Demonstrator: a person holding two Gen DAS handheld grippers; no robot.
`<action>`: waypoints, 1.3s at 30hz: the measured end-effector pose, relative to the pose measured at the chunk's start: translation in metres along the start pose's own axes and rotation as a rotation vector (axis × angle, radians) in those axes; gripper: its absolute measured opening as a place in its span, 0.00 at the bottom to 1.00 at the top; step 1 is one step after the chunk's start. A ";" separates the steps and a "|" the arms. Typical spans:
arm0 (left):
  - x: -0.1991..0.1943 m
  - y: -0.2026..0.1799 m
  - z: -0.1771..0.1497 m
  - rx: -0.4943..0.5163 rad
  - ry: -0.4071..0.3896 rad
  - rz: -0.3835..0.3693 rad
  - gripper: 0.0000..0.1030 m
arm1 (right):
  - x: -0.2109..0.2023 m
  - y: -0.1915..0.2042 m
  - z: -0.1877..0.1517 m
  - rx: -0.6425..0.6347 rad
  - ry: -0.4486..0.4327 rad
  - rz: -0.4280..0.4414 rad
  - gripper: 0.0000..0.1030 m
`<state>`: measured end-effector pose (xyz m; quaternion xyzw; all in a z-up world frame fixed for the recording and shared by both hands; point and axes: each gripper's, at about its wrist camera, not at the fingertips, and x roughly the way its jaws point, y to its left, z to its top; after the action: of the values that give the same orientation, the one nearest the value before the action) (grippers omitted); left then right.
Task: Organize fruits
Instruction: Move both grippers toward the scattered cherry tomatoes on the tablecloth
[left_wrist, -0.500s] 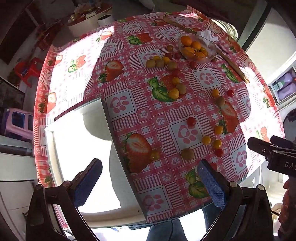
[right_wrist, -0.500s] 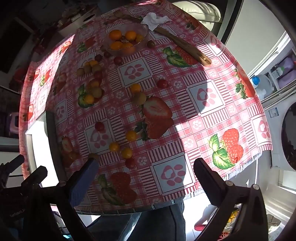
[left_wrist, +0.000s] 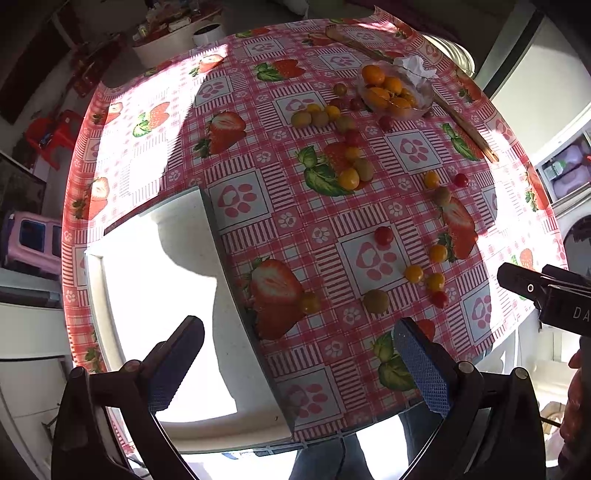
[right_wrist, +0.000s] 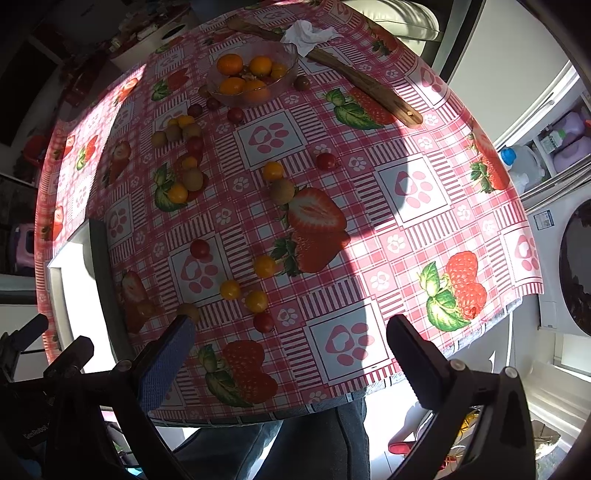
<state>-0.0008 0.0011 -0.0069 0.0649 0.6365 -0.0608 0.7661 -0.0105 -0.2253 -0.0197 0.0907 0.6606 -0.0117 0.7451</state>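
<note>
while nothing on the table has shifted since a moment ago, both the left gripper (left_wrist: 299, 363) and right gripper (right_wrist: 290, 356) hover spread wide and empty above loose fruits (left_wrist: 376, 301), so sorting into the tray (left_wrist: 155, 295) hasn't begun.

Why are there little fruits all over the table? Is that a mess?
Yes, it looks messy. Small red, yellow and greenish fruits lie scattered loose across the strawberry tablecloth, while only a few orange ones sit in the glass bowl. A crumpled white tissue lies beside the bowl. The white tray holds nothing.
</note>
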 end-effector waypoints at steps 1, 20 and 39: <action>0.001 -0.001 0.001 0.001 0.003 0.001 1.00 | 0.000 0.000 0.000 0.003 0.001 -0.001 1.00; 0.033 -0.026 0.018 -0.003 0.029 -0.007 1.00 | 0.021 -0.019 0.014 0.008 0.051 -0.021 1.00; 0.109 -0.071 0.063 0.040 0.029 0.022 1.00 | 0.080 -0.016 0.084 -0.029 0.081 0.030 0.92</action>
<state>0.0676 -0.0815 -0.1040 0.0881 0.6456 -0.0641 0.7559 0.0800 -0.2454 -0.0917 0.0901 0.6888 0.0127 0.7192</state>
